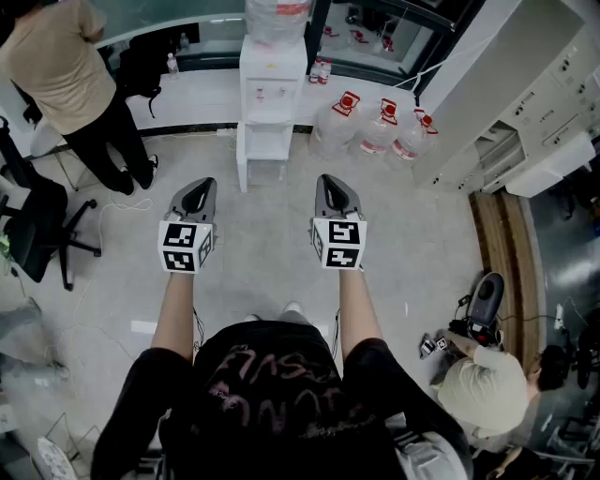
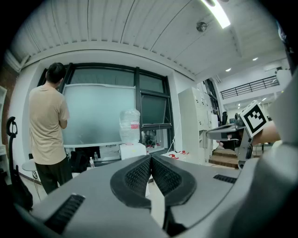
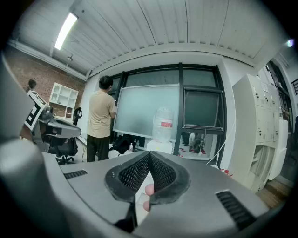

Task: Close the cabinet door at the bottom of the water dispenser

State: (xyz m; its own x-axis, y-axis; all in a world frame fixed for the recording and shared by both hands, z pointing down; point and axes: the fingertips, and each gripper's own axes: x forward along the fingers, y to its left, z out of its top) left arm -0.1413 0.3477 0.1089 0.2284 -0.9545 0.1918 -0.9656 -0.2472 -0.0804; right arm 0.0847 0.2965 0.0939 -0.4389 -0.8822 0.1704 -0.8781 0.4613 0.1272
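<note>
The white water dispenser (image 1: 272, 89) stands against the far wall with a clear bottle (image 1: 277, 17) on top. Its bottom cabinet (image 1: 269, 148) shows an open inside, and the white door (image 1: 242, 159) is swung out at its left side. Both grippers hover over the floor, well short of it and pointing at it. My left gripper (image 1: 200, 186) is shut and holds nothing. My right gripper (image 1: 330, 182) is also shut and holds nothing. The left gripper view has the dispenser (image 2: 132, 149) just above the closed jaws; in the right gripper view the dispenser (image 3: 162, 145) likewise shows above them.
A person in a beige shirt (image 1: 61, 61) stands at the window left of the dispenser, beside a black office chair (image 1: 37, 230). Several water jugs (image 1: 380, 131) sit on the floor right of it. White lockers (image 1: 525, 103) line the right; another person (image 1: 483, 389) crouches near right.
</note>
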